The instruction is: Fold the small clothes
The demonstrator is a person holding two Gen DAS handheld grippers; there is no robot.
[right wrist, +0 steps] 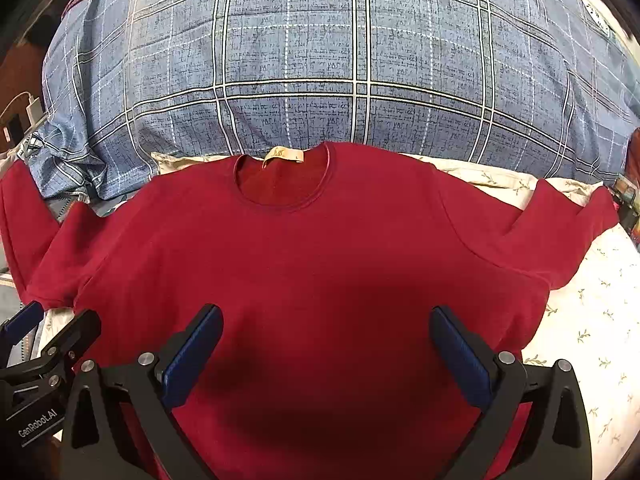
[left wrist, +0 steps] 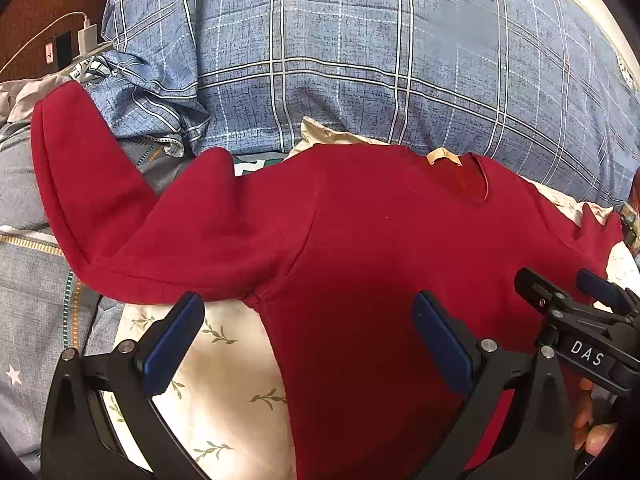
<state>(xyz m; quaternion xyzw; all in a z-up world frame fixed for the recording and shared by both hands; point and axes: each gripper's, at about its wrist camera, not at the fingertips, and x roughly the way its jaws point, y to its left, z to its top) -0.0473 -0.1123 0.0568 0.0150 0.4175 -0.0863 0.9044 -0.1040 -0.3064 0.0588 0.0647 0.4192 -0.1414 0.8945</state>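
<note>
On my far left a white charger [left wrist: 86, 36] with its cable lies beyond the bedding. Next to it I see a blue plaid pillow [right wrist: 320, 60] across the top of both views, bulging, with a round emblem near its upper edge.

In front of the pillow lies the red sweater [right wrist: 312, 264], spread front-up on the bed, over a cream sheet [right wrist: 592, 320] printed with small green sprigs. It is a plain deep red knit with a round neckline and a tan label [right wrist: 283, 155] inside the collar. Its collar end touches the foot of the pillow. The sleeve on my left is bent upward, its cuff end lifted onto the rumpled blue bedding; the sleeve on my right runs out sideways along the sheet toward the bed's edge. The body is mostly flat, with soft creases at the armpits.

My left tool [left wrist: 308, 340] hangs over the sweater's left armpit and side seam, spread wide, with nothing between its blue pads. My right tool [right wrist: 326, 352] hangs over the middle of the body, equally wide apart and holding nothing. The two tools sit just beside each other.
</note>
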